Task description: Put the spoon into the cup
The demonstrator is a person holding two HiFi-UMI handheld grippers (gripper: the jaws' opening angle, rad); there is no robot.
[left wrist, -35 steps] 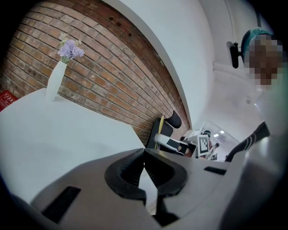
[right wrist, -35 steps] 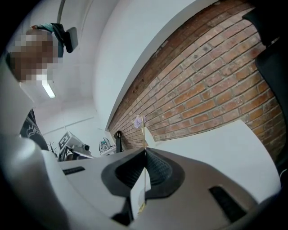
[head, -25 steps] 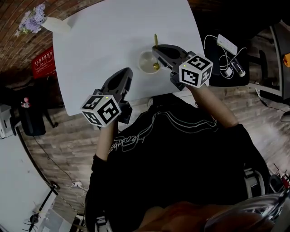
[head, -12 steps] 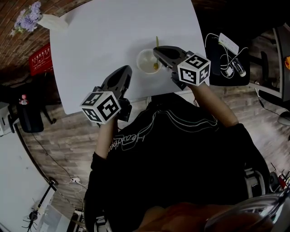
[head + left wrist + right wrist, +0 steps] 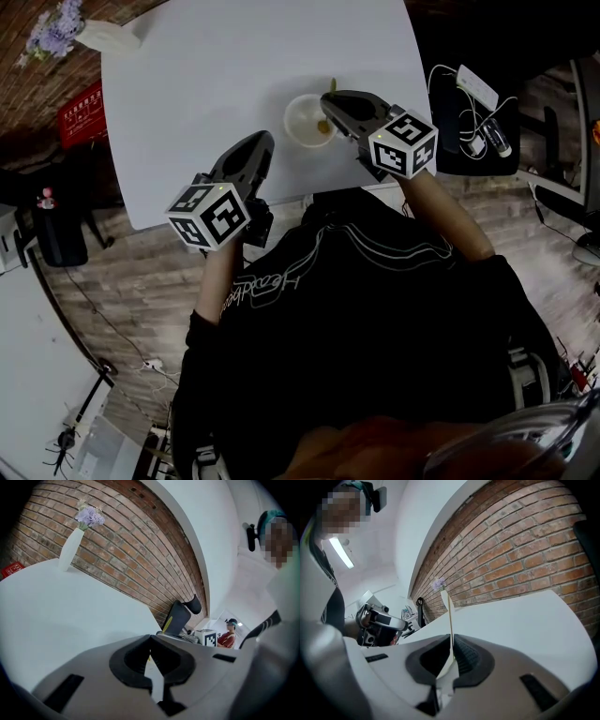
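In the head view a white cup (image 5: 302,116) stands on the white table (image 5: 206,84), near its front edge. My right gripper (image 5: 328,97) hovers over the cup's right side, shut on a pale yellow spoon (image 5: 324,125). The spoon's bowl hangs inside the cup's rim, and the handle tip pokes out beyond the jaws. In the right gripper view the spoon handle (image 5: 450,620) rises thin and upright from between the closed jaws of the right gripper (image 5: 451,639); the cup is hidden below them. My left gripper (image 5: 264,141) sits left of the cup. In its own view the left gripper (image 5: 150,638) is shut and empty.
A white vase with purple flowers (image 5: 98,36) stands at the table's far left corner, also seen as the vase (image 5: 70,549) before a brick wall. A red box (image 5: 82,111) lies on the floor at left. A dark stand with cables (image 5: 469,112) sits right of the table.
Both grippers have sunk a little toward the table. The spoon has gone down with the right gripper, and its bowl now hangs inside the cup's rim rather than over it.
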